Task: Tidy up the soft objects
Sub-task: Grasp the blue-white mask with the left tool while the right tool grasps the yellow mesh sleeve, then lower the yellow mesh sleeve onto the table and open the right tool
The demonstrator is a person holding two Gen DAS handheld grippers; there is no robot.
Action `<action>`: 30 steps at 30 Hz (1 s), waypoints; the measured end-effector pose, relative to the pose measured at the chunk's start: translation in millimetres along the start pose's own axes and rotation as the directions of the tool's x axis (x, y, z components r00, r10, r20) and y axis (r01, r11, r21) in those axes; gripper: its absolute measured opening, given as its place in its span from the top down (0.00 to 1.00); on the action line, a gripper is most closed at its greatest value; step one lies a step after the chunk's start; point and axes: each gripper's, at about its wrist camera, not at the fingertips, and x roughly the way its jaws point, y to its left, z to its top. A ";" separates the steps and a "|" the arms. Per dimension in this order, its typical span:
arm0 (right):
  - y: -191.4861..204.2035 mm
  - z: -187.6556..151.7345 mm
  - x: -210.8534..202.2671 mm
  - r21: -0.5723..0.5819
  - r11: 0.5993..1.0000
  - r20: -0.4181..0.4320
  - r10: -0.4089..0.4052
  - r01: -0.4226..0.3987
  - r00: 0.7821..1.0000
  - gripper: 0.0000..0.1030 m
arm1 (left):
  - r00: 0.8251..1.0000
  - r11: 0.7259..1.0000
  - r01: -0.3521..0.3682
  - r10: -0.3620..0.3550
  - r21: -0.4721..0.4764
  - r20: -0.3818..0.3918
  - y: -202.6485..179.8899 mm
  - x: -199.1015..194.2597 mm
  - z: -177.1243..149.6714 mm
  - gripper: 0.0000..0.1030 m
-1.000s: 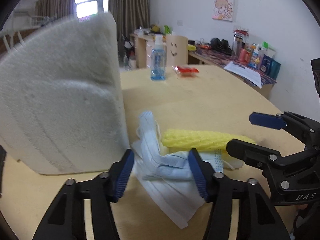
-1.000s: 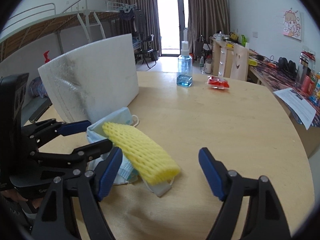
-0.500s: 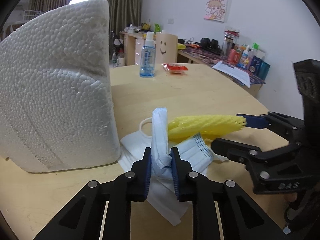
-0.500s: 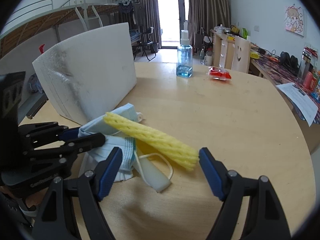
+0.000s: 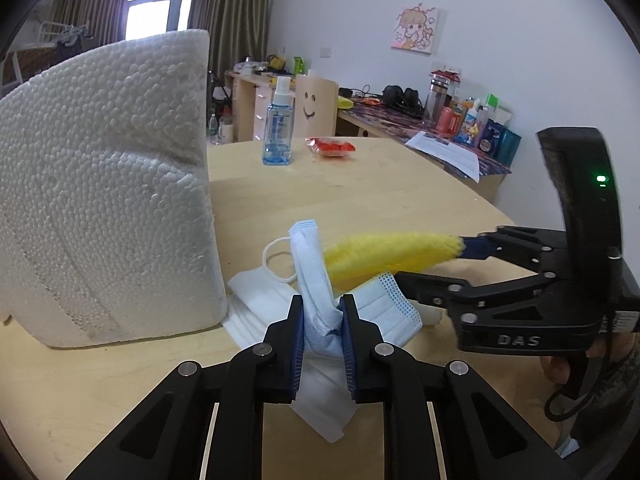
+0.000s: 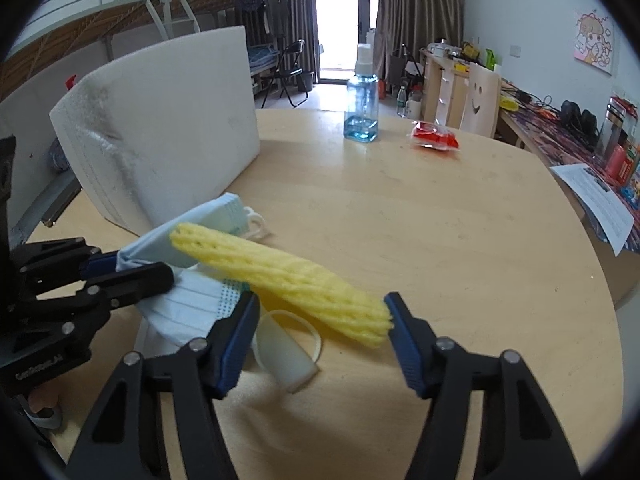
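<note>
A light blue face mask (image 5: 310, 252) stands bunched upright, and my left gripper (image 5: 322, 308) is shut on its lower fold. More masks (image 5: 260, 304) lie flat under it on the wooden table (image 6: 440, 220). A yellow foam net (image 6: 288, 276) rests tilted across the raised mask (image 6: 192, 224). My right gripper (image 6: 320, 308) has its jaws closing around the net's low end. Its right pad touches that end; the left pad stands off it, beside a mask edge. In the right wrist view my left gripper (image 6: 136, 268) sits at the left. My right gripper (image 5: 432, 264) shows in the left wrist view.
A big white polystyrene block (image 5: 108, 184) stands upright just left of the masks. A blue spray bottle (image 6: 362, 100) and a red packet (image 6: 434, 138) sit at the table's far side. A printed sheet (image 6: 600, 200) hangs over the right edge. A white mask piece (image 6: 284, 354) lies near my right fingers.
My left jaws shut on the blue mask and bunched it upright, tipping the yellow net up at one end. My right jaws have narrowed around the net's low end.
</note>
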 end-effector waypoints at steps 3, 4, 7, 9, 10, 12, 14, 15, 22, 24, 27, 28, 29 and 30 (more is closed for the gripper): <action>0.3 -0.1 3.7 0.005 1.000 -0.016 0.004 -0.004 1.000 0.61 | 1.000 1.000 0.002 -0.002 0.004 0.008 -0.8 -1.2 -0.1 0.82; 0.2 -0.6 3.4 0.006 1.000 -0.016 0.003 -0.003 1.000 0.66 | 1.000 1.000 0.003 -0.003 0.003 0.010 -0.7 -2.6 -0.9 0.82; -0.5 -0.9 -1.1 0.018 1.000 -0.001 0.021 -0.021 1.000 0.74 | 1.000 1.000 0.012 -0.012 -0.003 0.017 0.5 -4.1 -0.8 0.82; 0.2 -0.7 -5.3 0.024 0.999 0.016 0.031 -0.031 0.999 0.80 | 1.000 1.000 0.017 -0.017 -0.003 0.022 0.1 -5.3 -0.9 0.82; 0.1 -0.8 -7.3 0.026 0.999 0.020 0.036 -0.036 0.999 0.81 | 1.000 1.000 0.020 -0.020 -0.002 0.023 -0.4 -5.9 -1.0 0.83; -1.6 -0.9 -13.7 0.040 0.998 0.037 0.040 -0.041 0.999 0.85 | 0.999 1.000 0.025 -0.025 -0.002 0.031 -0.4 -9.3 -2.6 0.83; -4.5 -0.6 -20.9 0.056 0.997 0.051 0.042 -0.044 0.998 0.87 | 0.999 0.999 0.032 -0.032 -0.004 0.039 -1.4 -11.7 -1.9 0.83; -5.5 -0.6 -24.4 0.061 0.997 0.059 0.040 -0.043 0.997 0.87 | 0.999 0.999 0.034 -0.034 -0.004 0.043 -2.3 -12.5 -1.7 0.84; -8.6 -6.7 -61.0 0.071 0.997 0.116 0.010 -0.019 0.993 0.88 | 0.996 1.000 0.014 -0.014 0.003 0.087 -9.4 -30.6 -1.8 0.84; -9.9 -8.7 -69.4 0.076 0.997 0.130 0.004 -0.014 0.991 0.88 | 0.996 1.000 0.009 -0.009 0.000 0.091 -10.3 -35.9 -2.2 0.84; -12.2 -14.4 -81.5 0.086 0.996 0.144 -0.010 -0.003 0.990 0.88 | 0.995 1.000 0.014 -0.014 0.005 0.099 -13.9 -47.0 -5.0 0.84; -13.4 -16.5 -85.0 0.089 0.996 0.146 -0.009 -0.004 0.989 0.88 | 0.995 1.000 0.014 -0.014 0.009 0.103 -16.0 -51.0 -6.2 0.84; -14.4 -20.2 -90.2 0.094 0.996 0.153 -0.010 -0.004 0.988 0.88 | 0.994 1.000 0.007 -0.008 0.011 0.105 -17.4 -52.8 -6.7 0.84; -15.2 -23.7 -93.7 0.099 0.995 0.154 -0.016 0.000 0.988 0.88 | 0.994 1.000 -0.002 0.001 0.009 0.109 -18.3 -54.9 -7.6 0.84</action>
